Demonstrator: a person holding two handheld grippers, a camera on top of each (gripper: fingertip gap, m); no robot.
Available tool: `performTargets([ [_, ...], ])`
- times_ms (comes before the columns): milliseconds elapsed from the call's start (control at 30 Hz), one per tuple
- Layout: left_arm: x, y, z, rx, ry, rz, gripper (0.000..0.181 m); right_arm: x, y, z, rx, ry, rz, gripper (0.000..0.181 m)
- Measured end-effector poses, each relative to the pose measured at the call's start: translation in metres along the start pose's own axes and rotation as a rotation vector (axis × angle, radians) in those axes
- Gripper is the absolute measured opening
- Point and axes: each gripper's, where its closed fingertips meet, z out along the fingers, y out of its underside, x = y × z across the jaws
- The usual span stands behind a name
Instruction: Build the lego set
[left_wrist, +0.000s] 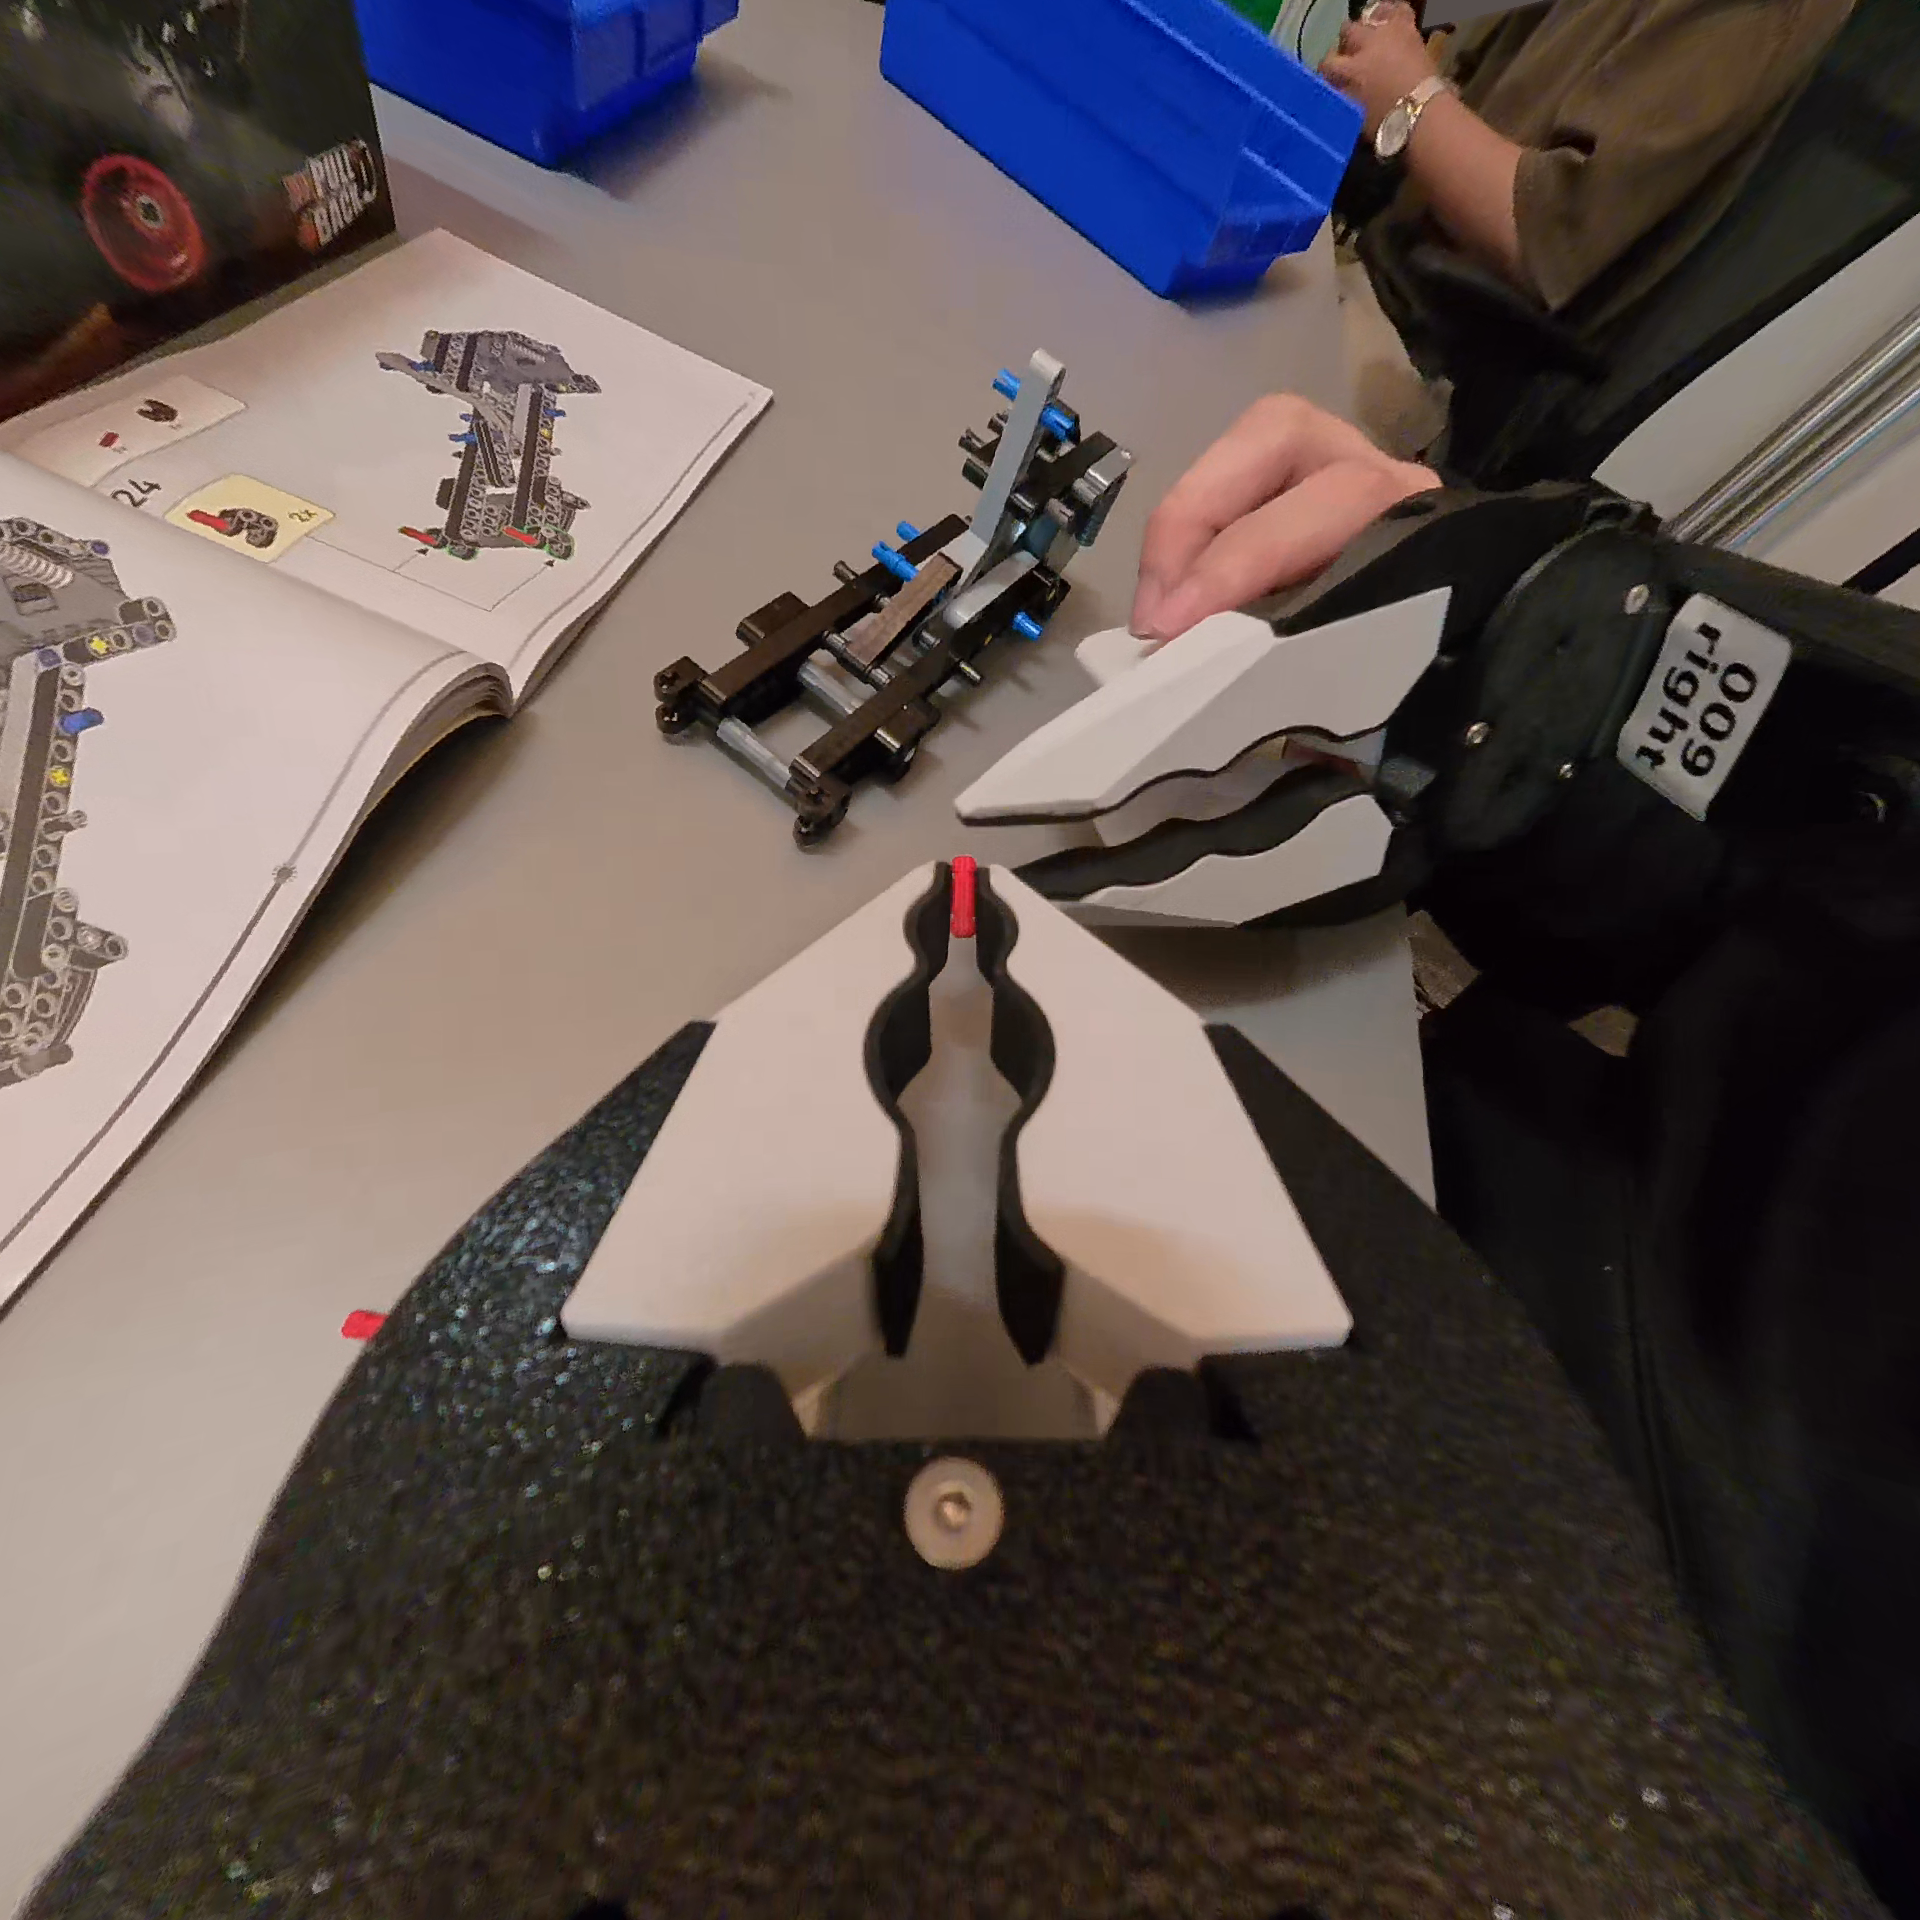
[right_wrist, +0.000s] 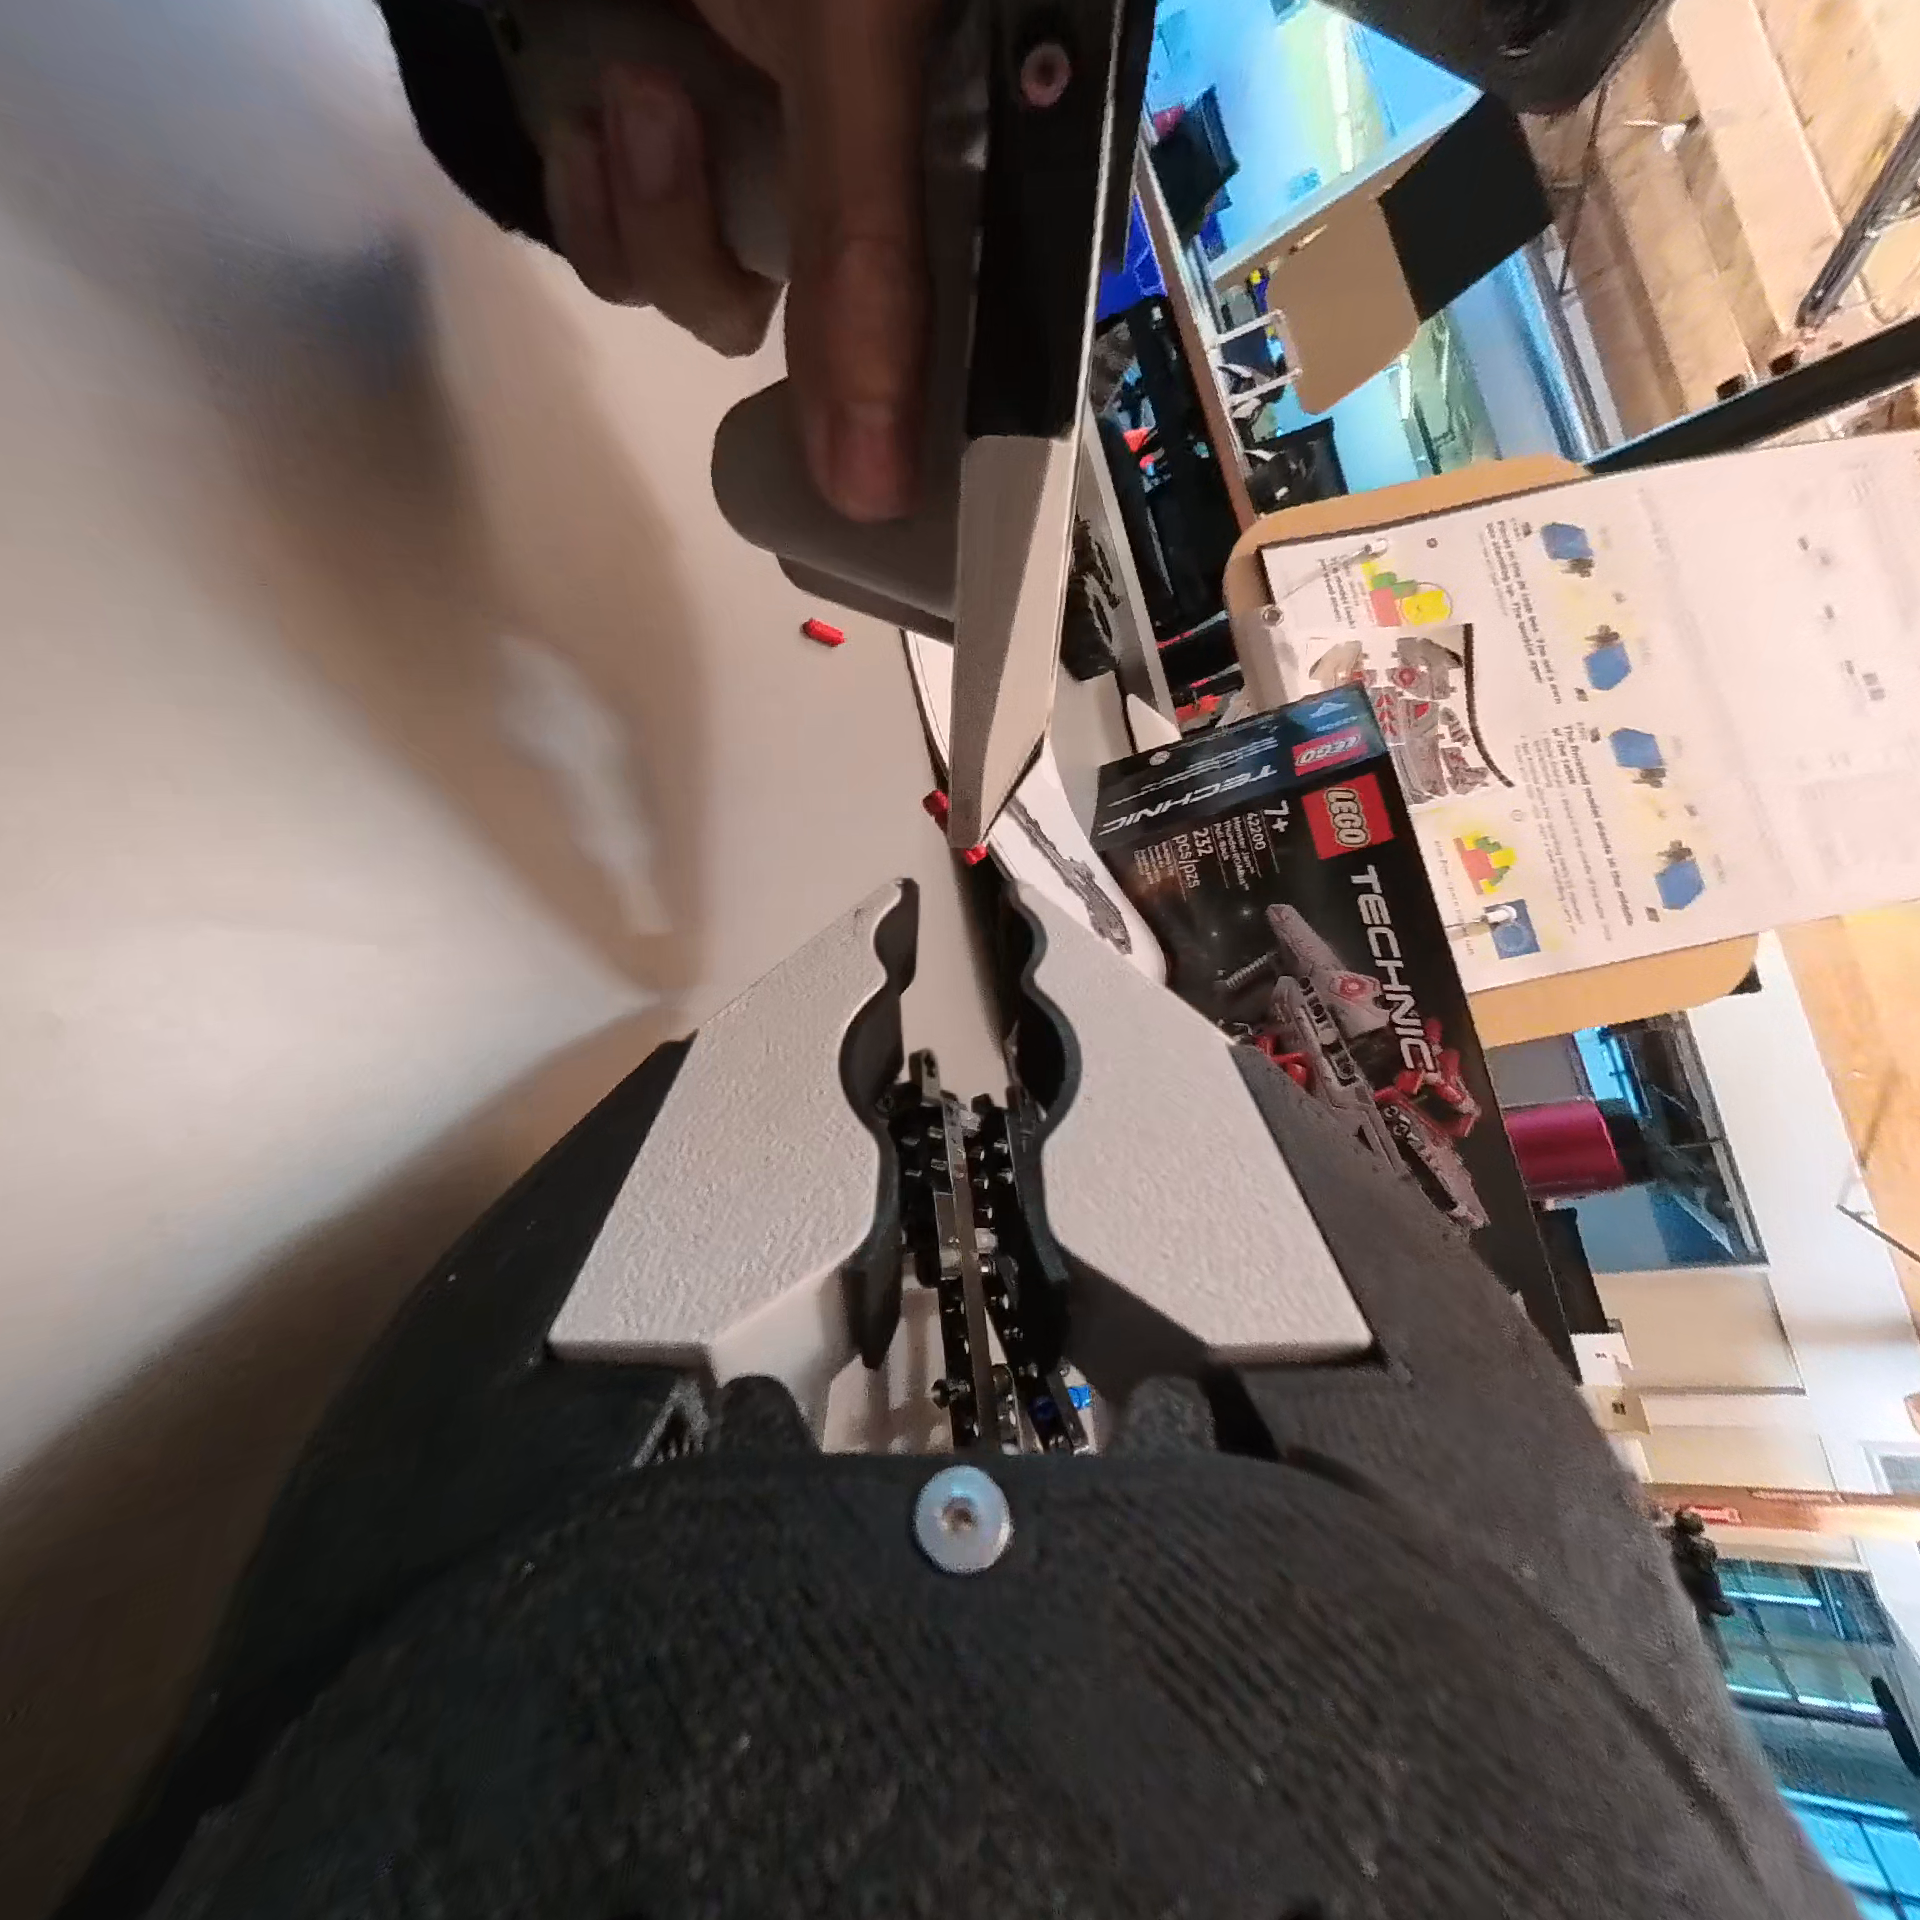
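Observation:
My left gripper (left_wrist: 963, 883) is shut on a small red pin (left_wrist: 963, 896), which stands up between its fingertips above the grey table (left_wrist: 582, 987). The black and grey lego chassis (left_wrist: 894, 623), with blue pins, lies on the table just beyond it. My right gripper (left_wrist: 992, 847) comes in from the right, rolled on its side, with its jaws a little apart and empty. In the right wrist view the chassis (right_wrist: 966, 1226) shows through the gap of that gripper (right_wrist: 964, 909). The left gripper's tip (right_wrist: 971, 826) with the red pin (right_wrist: 971, 854) is just ahead.
An open instruction booklet (left_wrist: 312, 623) and the set's box (left_wrist: 156, 177) lie at the left. Two blue bins (left_wrist: 1122, 135) stand at the far edge, and another person's arm (left_wrist: 1558, 156) is behind them. A loose red pin (left_wrist: 362, 1323) lies near my left gripper's body.

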Motion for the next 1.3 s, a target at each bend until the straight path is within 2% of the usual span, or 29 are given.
performTargets([
  [33,0.0,-0.001,0.0,0.002,-0.005,0.007,0.001,0.0,0.0,0.0,-0.002,0.001,0.007,0.013],
  [300,0.004,-0.002,0.001,0.001,-0.001,0.02,0.001,0.003,-0.004,0.001,0.021,0.012,0.106,0.017],
  [467,0.004,0.0,0.001,-0.012,0.013,0.002,0.001,0.002,-0.003,0.0,0.023,0.048,0.001,0.021],
  [833,0.016,0.001,0.0,-0.005,0.133,-0.081,0.001,-0.001,-0.011,-0.002,0.065,0.085,-0.124,0.005],
  [1133,0.016,-0.011,-0.001,0.07,0.115,-0.042,0.006,0.012,-0.009,-0.002,0.068,0.114,0.075,0.004],
  [1300,0.014,-0.014,0.0,0.096,0.1,-0.02,0.006,0.015,-0.008,-0.001,0.056,0.14,0.116,0.003],
])
